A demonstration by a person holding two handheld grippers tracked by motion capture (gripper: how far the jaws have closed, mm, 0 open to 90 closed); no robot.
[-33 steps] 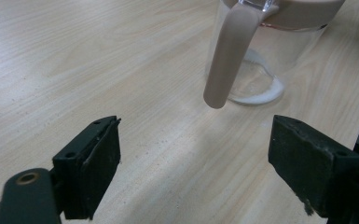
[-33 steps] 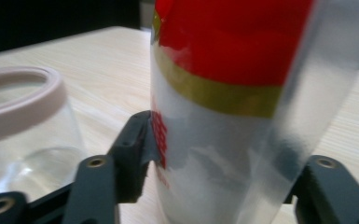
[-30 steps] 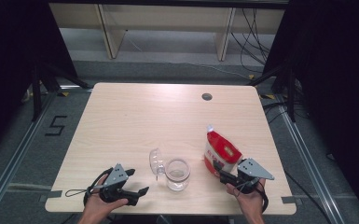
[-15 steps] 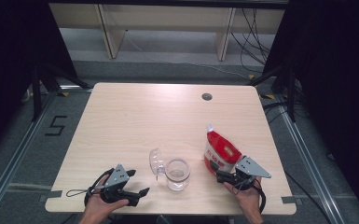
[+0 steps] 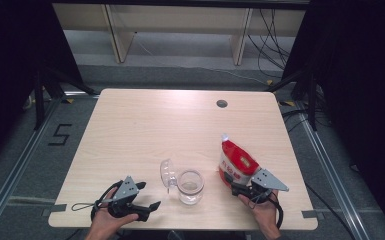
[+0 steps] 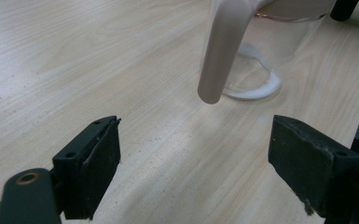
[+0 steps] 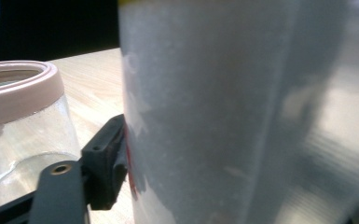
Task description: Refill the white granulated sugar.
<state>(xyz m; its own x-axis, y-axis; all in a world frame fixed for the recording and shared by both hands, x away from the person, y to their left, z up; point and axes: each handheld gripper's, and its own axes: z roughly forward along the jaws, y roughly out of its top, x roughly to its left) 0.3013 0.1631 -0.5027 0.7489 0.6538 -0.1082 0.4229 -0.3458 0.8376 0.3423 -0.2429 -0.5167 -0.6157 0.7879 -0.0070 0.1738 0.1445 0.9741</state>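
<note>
A: While we look down from the high view, we see the right gripper (image 5: 236,188) at the near right part of the table (image 5: 145,125), and it is against the red and white pouch (image 5: 236,163). Do we hold the pouch?

B: In the right gripper view one jaw presses on the side of the pouch (image 7: 242,112), and the pouch stands between the jaws. The other jaw is hidden behind it, so we say the gripper is closed around the pouch, which stands upright.

A: And the glass jar (image 5: 190,186)?

B: It stands just left of the pouch, near the front edge, between our two hands. Its mouth is open, and the clear lid (image 5: 167,175) stands tilted at its left side; we cannot tell if they touch. In the right gripper view the jar (image 7: 23,135) has a pinkish rim.

A: What about the left gripper (image 5: 147,196)?

B: It rests at the near left, and its jaws are wide apart with nothing between them. In the left gripper view we see only bare wood between the jaws, and the jar (image 6: 261,60) is a little farther ahead
</note>
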